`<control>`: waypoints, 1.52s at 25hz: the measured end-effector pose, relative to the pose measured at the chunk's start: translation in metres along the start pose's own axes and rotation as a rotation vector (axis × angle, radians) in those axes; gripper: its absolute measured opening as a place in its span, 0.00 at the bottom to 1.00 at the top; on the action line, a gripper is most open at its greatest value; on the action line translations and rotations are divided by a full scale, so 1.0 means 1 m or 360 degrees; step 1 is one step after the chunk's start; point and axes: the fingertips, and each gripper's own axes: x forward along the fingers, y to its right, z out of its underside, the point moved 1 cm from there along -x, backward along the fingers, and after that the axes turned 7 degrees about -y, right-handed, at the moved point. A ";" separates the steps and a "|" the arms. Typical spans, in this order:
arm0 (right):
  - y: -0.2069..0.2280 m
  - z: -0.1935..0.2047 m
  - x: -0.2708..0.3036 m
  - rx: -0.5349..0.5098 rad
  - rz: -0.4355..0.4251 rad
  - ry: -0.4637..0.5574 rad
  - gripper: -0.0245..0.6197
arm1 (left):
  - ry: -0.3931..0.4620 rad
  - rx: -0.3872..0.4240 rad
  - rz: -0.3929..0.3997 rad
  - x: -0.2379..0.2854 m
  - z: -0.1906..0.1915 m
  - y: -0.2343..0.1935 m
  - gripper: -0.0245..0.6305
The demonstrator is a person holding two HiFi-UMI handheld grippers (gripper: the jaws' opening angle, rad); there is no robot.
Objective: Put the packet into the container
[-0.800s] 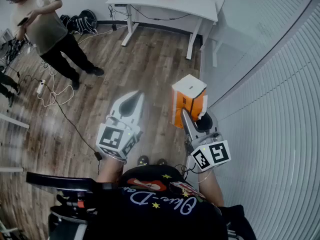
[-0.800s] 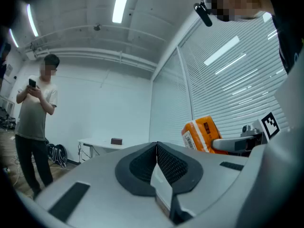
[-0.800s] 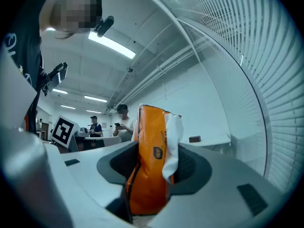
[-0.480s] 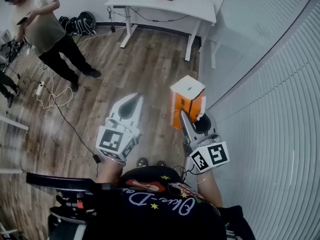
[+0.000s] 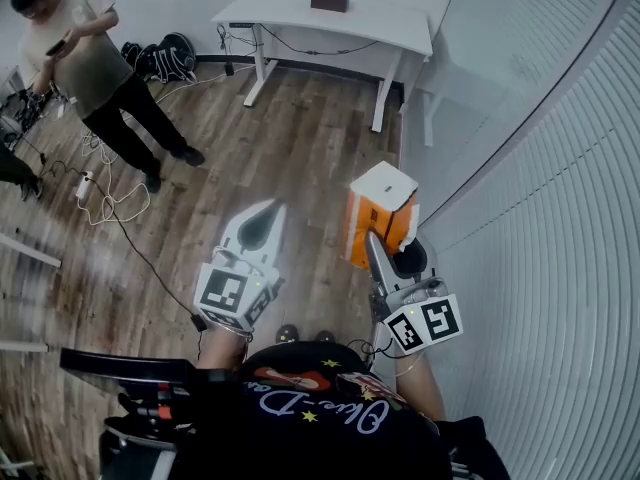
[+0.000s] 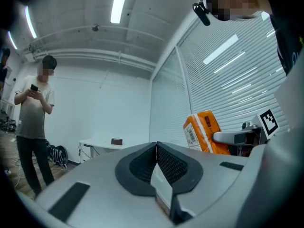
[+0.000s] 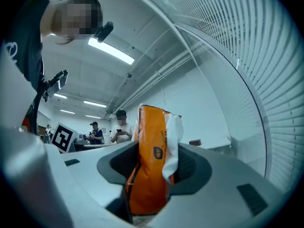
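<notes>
1. holding the packet (image 7: 147,175) in my right gripper (image 5: 372,240): its jaws are clamped on the orange wrapper's lower part. the rest of the packet stands up beyond the jaw tips, with a white crumpled edge on its right side.
2. my left gripper (image 6: 156,146) has its jaws pressed together with nothing between them. it hangs just to the left of the right one, at about the same height, and the packet shows off to its right.
3. the packet is up in the air in front of me, well above the wooden floor (image 5: 280,138), and it touches nothing but my right jaws.
4. i see no container in any view. far ahead of both grippers stands a white desk (image 5: 390,18) with a small dark box (image 5: 331,0) on it, and i cannot tell what that box is. a bystander (image 5: 90,58) stands off to the left, beyond my left gripper, and slatted blinds (image 5: 560,218) run close along the right of my right gripper.
5. i judge the step in hand to be the carry: the packet is gripped and lifted, but it is not in a container.
6. the next move calls for finding the container and bringing the right gripper over its opening with the grip firm. the hold is low on a soft wrapper, so the top may sway. once over the opening i would lower the packet in and only then part the jaws. the left gripper is free to steady the container if needed.
</notes>
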 end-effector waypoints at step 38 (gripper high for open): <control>0.100 0.016 0.022 -0.0038 -0.0018 0.0004 0.36 | -0.0042 -0.0023 -0.0122 0.094 0.033 -0.012 0.05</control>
